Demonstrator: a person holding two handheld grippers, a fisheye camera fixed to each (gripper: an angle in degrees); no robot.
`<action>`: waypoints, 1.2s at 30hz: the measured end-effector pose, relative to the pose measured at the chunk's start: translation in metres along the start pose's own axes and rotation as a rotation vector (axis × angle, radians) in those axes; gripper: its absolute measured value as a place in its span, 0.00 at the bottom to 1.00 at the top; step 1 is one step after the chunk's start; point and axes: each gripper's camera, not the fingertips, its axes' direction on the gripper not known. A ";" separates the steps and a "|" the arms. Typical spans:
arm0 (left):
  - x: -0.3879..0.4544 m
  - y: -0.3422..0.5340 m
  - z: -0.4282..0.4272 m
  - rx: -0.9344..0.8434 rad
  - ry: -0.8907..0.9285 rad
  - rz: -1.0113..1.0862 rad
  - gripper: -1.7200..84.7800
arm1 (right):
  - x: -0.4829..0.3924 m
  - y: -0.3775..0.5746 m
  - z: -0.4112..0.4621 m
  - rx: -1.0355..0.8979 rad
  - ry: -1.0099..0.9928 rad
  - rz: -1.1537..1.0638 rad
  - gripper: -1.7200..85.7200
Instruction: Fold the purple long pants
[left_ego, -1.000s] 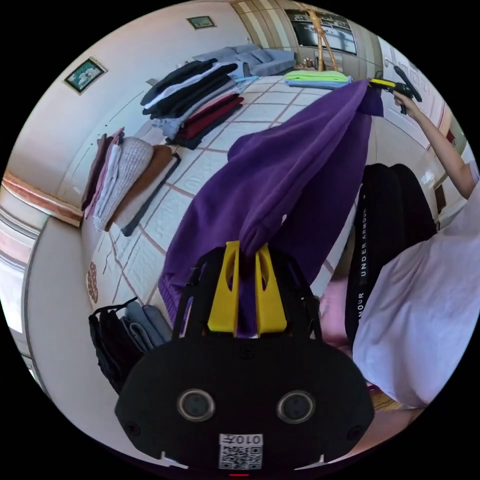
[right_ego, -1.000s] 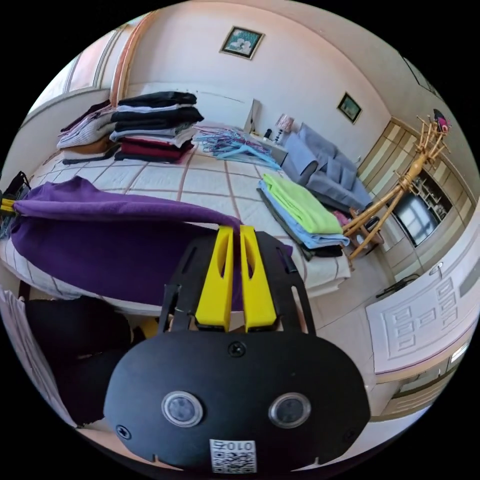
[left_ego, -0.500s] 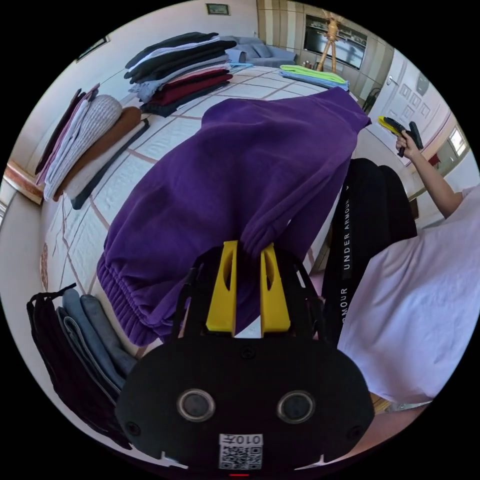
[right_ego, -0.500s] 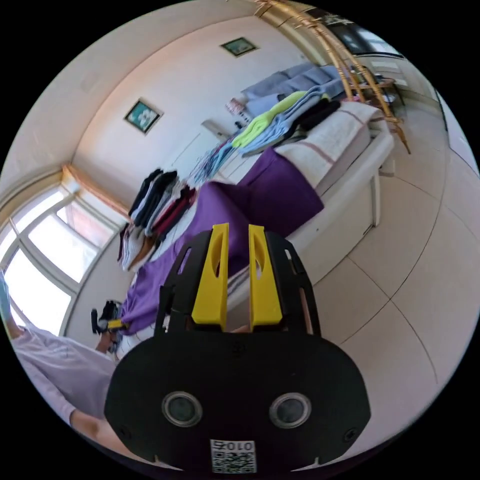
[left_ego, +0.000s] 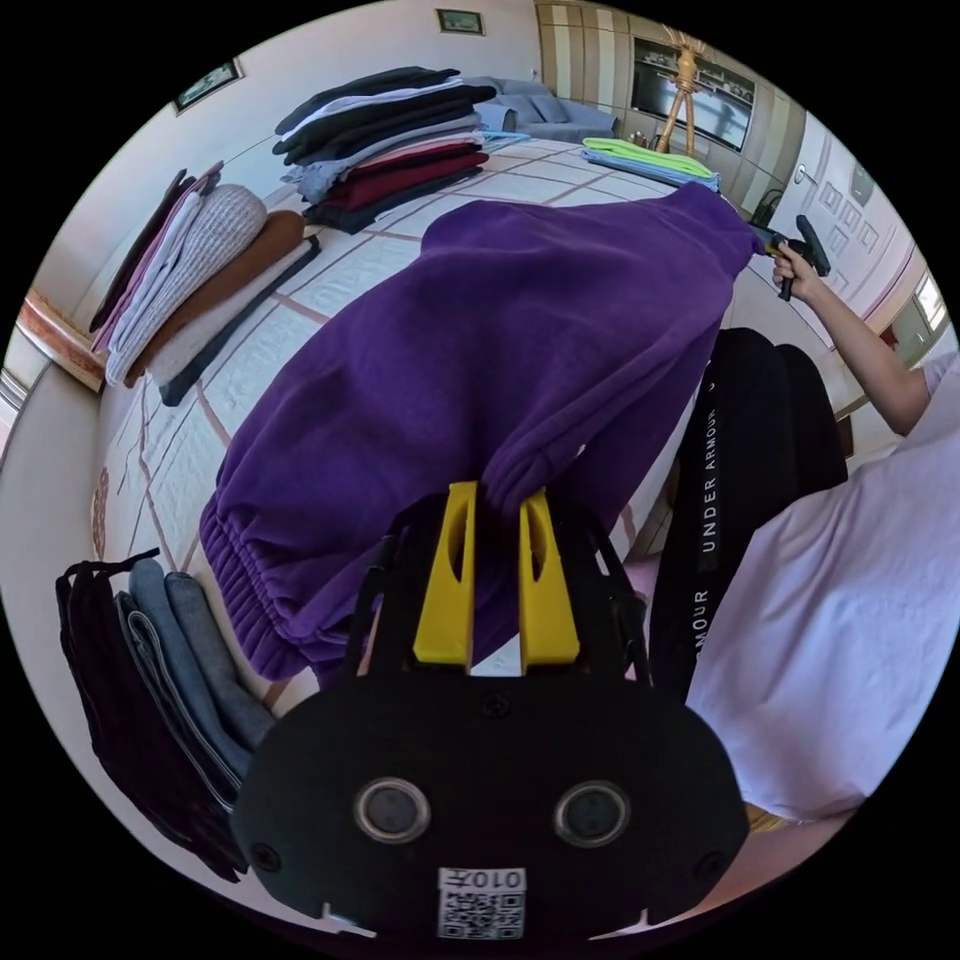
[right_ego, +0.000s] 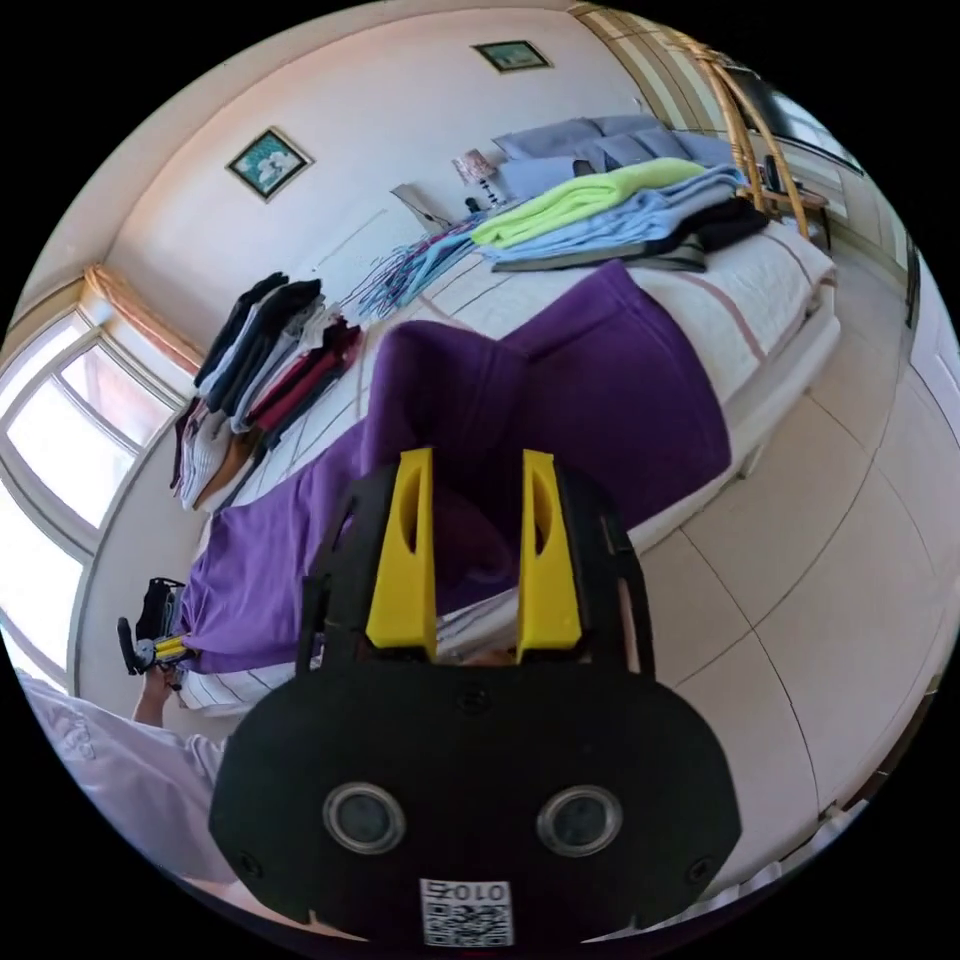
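Since half a second ago the right gripper (right_ego: 467, 470) has spread its jaws wider, and the pants (left_ego: 520, 340) have settled a little flatter on the bed (left_ego: 250, 350).

Seen from the left gripper view, the left gripper (left_ego: 495, 500) at lower centre is clenched on a bunched fold of the pants, purple cloth pinched between both yellow jaws. From there the pants stretch up and to the right across the middle of the frame, with the ribbed waistband at lower left near the bed's edge. Their far end reaches the right gripper (left_ego: 775, 240) at upper right, held in a hand (left_ego: 795, 265); whether it touches the cloth there cannot be told. Folded stacks (left_ego: 380, 140) sit at upper left and top centre, and more folded clothes (left_ego: 150, 660) lie at lower left. A person's pale shirt (left_ego: 850, 620) takes the lower right.

Through the right gripper view, the right gripper's jaws stand released and apart at centre, with the pants behind the gap and nothing pinched. The pants (right_ego: 560, 400) lie along the bed (right_ego: 760, 270) from centre down to the lower left, one part draping over the bed's side toward the floor (right_ego: 830, 600). At far lower left the left gripper (right_ego: 160, 648) holds their end. A green and blue stack (right_ego: 600, 205) lies at upper right.
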 end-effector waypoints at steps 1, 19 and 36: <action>0.001 0.000 0.000 -0.005 -0.002 0.003 0.04 | -0.014 0.003 0.008 -0.031 0.006 -0.020 0.20; 0.015 0.015 -0.002 0.021 -0.004 -0.010 0.04 | -0.104 0.024 0.057 -0.099 -0.048 -0.284 0.18; 0.034 0.030 -0.001 0.084 -0.031 -0.040 0.03 | -0.190 0.073 0.044 -0.031 0.304 -0.324 0.11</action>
